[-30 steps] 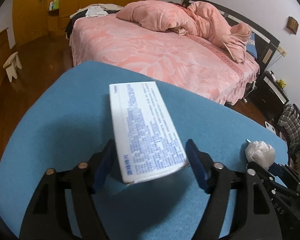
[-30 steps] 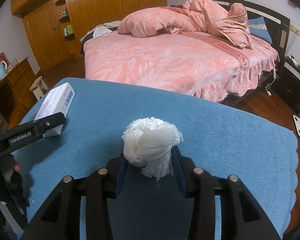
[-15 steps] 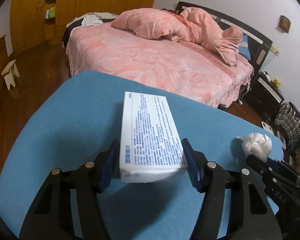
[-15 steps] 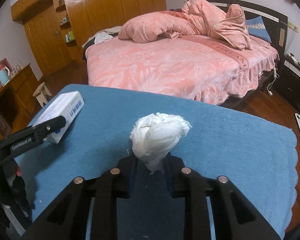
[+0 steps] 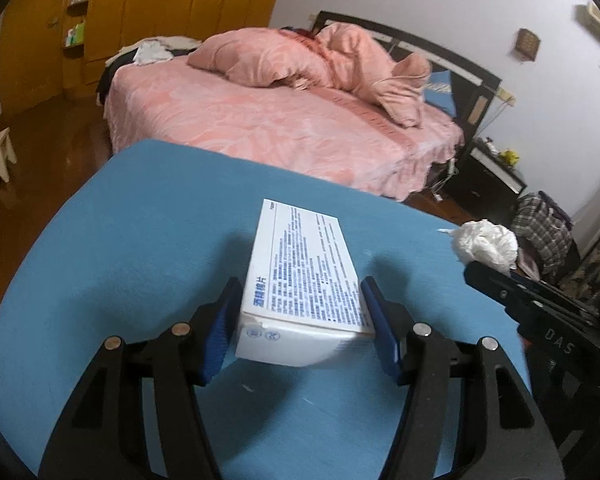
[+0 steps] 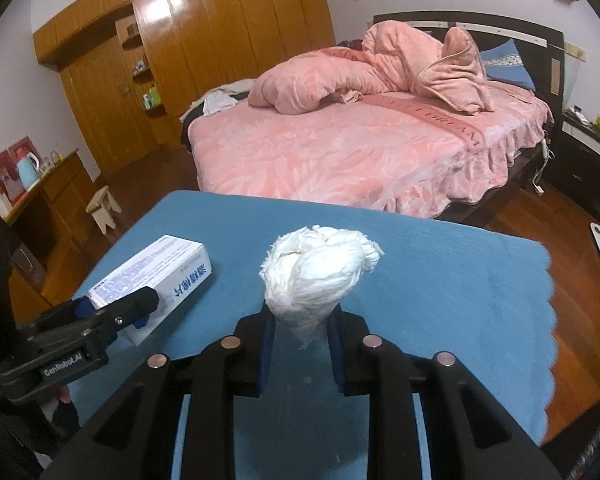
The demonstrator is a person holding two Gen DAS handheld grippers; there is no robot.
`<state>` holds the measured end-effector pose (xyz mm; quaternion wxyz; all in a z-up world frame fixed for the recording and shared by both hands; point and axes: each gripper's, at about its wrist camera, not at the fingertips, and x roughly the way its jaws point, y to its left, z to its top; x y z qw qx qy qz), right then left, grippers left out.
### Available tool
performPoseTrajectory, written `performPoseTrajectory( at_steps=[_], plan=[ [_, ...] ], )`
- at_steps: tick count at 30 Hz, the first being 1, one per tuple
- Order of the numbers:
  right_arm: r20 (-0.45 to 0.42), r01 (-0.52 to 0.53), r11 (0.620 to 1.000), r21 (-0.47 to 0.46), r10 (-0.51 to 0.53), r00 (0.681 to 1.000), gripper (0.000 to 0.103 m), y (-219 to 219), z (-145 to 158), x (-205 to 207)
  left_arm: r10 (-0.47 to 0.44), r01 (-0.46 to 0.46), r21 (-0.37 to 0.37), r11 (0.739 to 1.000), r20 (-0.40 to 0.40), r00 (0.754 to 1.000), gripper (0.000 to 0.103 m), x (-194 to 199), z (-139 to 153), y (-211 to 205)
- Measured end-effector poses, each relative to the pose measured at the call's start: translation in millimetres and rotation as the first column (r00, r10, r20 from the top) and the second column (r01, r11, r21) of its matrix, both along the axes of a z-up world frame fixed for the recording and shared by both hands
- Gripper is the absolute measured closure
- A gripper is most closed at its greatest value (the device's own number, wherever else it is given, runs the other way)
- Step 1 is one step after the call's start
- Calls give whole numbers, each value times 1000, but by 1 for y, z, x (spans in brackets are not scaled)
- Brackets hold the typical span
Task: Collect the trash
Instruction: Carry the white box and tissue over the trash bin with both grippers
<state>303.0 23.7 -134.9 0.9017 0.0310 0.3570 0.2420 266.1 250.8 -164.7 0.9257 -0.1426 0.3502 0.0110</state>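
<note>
My left gripper (image 5: 300, 316) is shut on a white box with blue print (image 5: 304, 276) and holds it lifted above the blue-covered table (image 5: 140, 240). My right gripper (image 6: 300, 328) is shut on a crumpled white tissue ball (image 6: 320, 268), also lifted off the table. In the right wrist view the box (image 6: 152, 272) and the left gripper (image 6: 112, 312) show at the left. In the left wrist view the tissue ball (image 5: 484, 244) and the right gripper (image 5: 500, 280) show at the right.
A bed with pink covers (image 6: 360, 148) stands beyond the table's far edge. A wooden wardrobe (image 6: 204, 52) lines the back wall. A small white stool (image 6: 104, 208) and a wooden cabinet (image 6: 56, 200) stand on the floor at the left. A dark nightstand (image 6: 588, 160) is at the right.
Both grippers have risen with their loads. The left gripper closed fully on the box and levelled it. The right gripper closed tighter on the tissue ball.
</note>
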Motion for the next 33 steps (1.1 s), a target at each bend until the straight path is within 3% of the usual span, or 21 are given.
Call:
performPoseTrajectory(
  at_steps=[3, 9, 12, 23, 33],
  plan=[
    [-3, 10, 1000, -2, -10, 1000, 79, -15, 5, -17, -27, 27, 7, 1000, 2, 1000, 44, -13, 2, -18],
    [-38, 29, 999, -34, -30, 999, 79, -36, -6, -42, -55, 56, 11, 998, -70, 996, 44, -22, -19, -41],
    [-43, 48, 999, -21, -49, 998, 79, -50, -4, -51, -53, 52, -5, 999, -51, 997, 44, -34, -13, -47],
    [62, 153, 987, 54, -156, 986, 79, -132, 47, -107, -164, 164, 7, 986, 111, 980, 44, -89, 56, -124],
    [144, 249, 967, 55, -254, 956, 79, -206, 86, -173, -320, 318, 46, 947, 229, 919, 44, -135, 116, -224]
  ],
)
